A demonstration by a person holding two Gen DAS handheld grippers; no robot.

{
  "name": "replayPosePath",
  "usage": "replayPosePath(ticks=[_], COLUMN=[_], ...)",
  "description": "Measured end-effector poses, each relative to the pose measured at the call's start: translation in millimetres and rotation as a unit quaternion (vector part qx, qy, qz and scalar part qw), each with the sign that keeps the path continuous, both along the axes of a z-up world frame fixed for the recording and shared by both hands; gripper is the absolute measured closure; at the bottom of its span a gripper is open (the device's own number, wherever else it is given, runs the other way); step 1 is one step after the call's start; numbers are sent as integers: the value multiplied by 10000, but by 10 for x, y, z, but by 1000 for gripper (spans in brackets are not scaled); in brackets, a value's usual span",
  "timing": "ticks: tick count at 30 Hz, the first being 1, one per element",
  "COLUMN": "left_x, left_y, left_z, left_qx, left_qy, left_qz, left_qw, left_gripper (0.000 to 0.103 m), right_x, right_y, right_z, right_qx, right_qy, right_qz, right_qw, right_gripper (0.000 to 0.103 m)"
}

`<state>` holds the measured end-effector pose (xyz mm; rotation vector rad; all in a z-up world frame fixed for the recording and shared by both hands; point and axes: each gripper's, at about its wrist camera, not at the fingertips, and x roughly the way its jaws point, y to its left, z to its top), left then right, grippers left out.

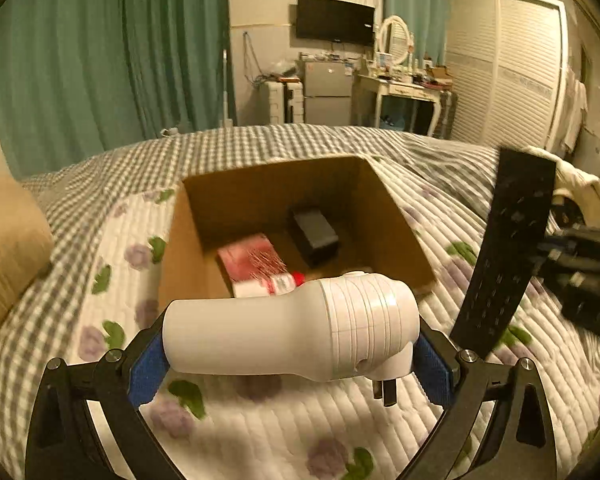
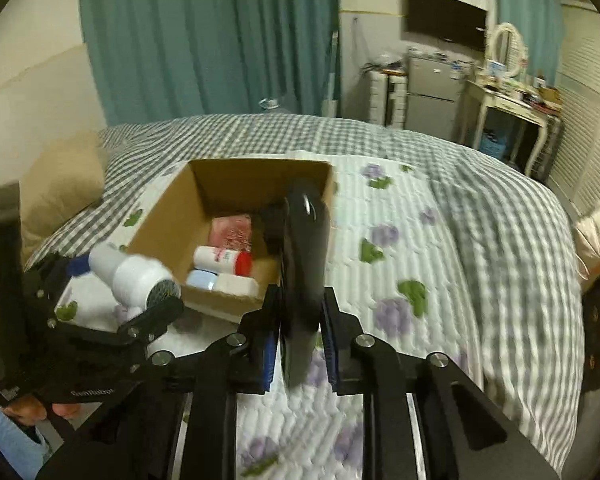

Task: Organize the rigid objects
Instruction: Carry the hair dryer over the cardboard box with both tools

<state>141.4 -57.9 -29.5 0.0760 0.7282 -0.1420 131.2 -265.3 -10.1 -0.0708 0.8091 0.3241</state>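
My left gripper is shut on a white plug-in device with metal prongs, held sideways just in front of an open cardboard box. The box holds a pink packet, a black block and a white bottle with a red cap. My right gripper is shut on a flat black object, held upright near the box. That black object also shows in the left wrist view. The white device also shows in the right wrist view.
The box sits on a white floral quilt over a grey checked bedspread. A tan pillow lies at the left. Green curtains, a small fridge, a dressing table and a white wardrobe stand beyond the bed.
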Motion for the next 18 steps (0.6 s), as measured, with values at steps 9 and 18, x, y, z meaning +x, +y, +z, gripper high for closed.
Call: replayPosePath(ticks=[9, 18], left_x=[262, 825], left_y=[124, 92], left_z=[15, -44], left_qx=[42, 51], left_qy=[18, 149], left_qz=[61, 191], left_qw=[10000, 9997], left_gripper=[2, 2], right_x=[265, 1005], right_y=[202, 392], right_z=[215, 181], right_qx=[188, -56], right_qy=[-226, 185], right_qz=[229, 200], right_qw=[9993, 9996], right_gripper=[85, 85])
